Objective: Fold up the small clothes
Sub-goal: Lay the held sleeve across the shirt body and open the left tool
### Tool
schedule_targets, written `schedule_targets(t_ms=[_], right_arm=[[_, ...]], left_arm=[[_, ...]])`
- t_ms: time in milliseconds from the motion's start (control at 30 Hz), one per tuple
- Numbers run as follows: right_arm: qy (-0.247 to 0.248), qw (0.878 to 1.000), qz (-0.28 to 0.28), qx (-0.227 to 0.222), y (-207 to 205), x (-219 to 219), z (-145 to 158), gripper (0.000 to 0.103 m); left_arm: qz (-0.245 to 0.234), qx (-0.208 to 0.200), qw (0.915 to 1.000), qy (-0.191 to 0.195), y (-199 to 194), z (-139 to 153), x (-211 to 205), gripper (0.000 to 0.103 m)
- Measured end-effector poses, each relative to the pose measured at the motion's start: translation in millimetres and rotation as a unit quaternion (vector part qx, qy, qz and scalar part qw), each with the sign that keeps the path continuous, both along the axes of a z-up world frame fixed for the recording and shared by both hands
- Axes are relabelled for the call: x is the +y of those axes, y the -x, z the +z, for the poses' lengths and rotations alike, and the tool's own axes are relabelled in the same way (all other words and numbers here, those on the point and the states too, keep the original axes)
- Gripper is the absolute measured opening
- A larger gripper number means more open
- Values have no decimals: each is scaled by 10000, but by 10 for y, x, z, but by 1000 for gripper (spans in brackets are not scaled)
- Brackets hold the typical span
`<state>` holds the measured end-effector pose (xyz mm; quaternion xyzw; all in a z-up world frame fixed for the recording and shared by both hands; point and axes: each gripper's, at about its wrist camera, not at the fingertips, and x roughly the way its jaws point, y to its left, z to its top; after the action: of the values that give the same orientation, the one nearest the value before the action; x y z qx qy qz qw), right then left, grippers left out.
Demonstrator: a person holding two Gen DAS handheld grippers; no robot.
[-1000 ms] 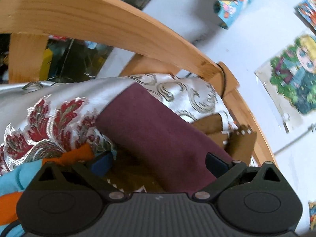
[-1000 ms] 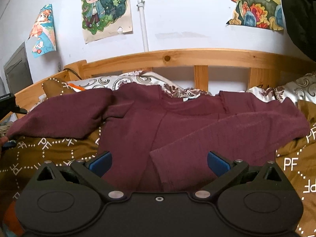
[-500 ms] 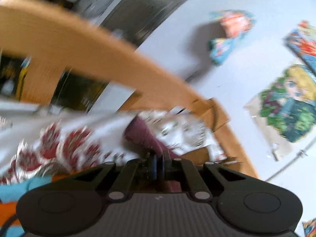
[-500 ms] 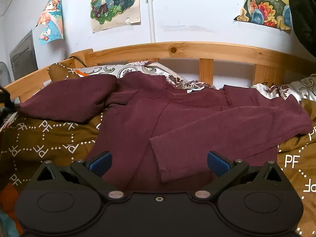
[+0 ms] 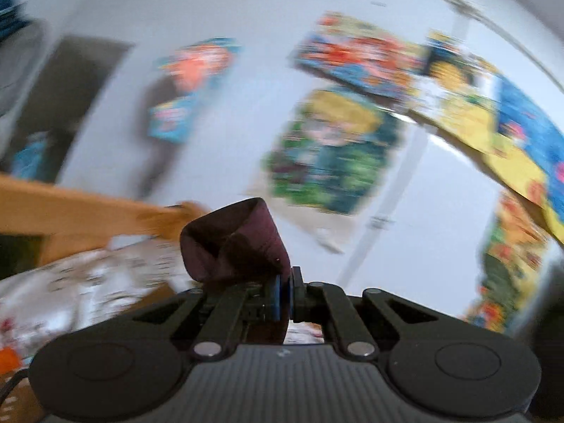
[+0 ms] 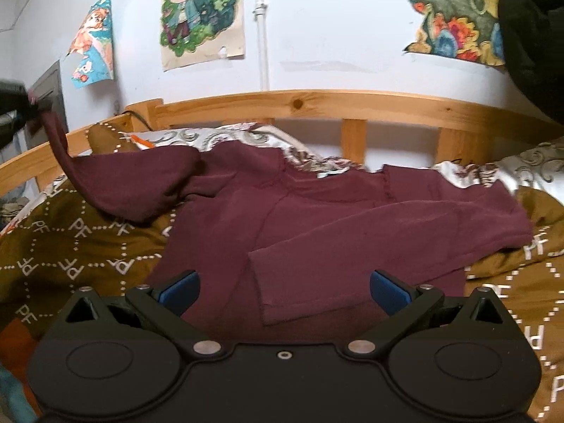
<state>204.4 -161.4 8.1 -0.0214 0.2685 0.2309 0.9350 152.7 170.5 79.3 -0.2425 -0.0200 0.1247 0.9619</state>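
Left wrist view first: my left claw (image 5: 283, 294) is pressed together at the lower middle of the frame, blue pads nipping the maroon sleeve cuff (image 5: 234, 243), which bunches up just above and left of the fingers. Everything behind is smeared with blur: bright posters (image 5: 335, 151) across the pale wall, a wooden bed rail (image 5: 81, 208) at the left edge, pale patterned bedding (image 5: 84, 282) below it.

Now the right wrist view: my right claw (image 6: 283, 287) is spread wide at the bottom of the frame, blue pads (image 6: 178, 287) well apart, nothing between them, hovering above the maroon sweater (image 6: 282, 218). The sweater lies spread across the brown quilt (image 6: 70, 243) in the middle of the frame, one sleeve folded across its front. Its other sleeve (image 6: 116, 179) rises to the upper left, pulled taut up to my left claw (image 6: 35, 104), a dark shape at the left edge. The wooden headboard (image 6: 317, 104) runs behind, with cartoon posters (image 6: 201, 17) on the wall above it.
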Motion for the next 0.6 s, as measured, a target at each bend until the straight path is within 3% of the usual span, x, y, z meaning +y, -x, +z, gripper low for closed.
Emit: schedule_targets(t_ms=[100, 267, 433, 600], right_arm=[[-52, 9998, -214, -2, -30, -171, 1, 102], [-156, 9979, -625, 16, -59, -554, -21, 102], [-115, 9948, -1001, 109, 3, -977, -85, 102], [-59, 9901, -1380, 251, 83, -1377, -187, 102]], left_arm=[[-656, -219, 9963, -516, -149, 164, -374, 4], [-1800, -376, 9765, -1123, -385, 239, -1076, 4], [-2621, -87, 9541, -1448, -593, -68, -1721, 4], [-3141, 561, 9364, -1460, -741, -536, -2128, 4]])
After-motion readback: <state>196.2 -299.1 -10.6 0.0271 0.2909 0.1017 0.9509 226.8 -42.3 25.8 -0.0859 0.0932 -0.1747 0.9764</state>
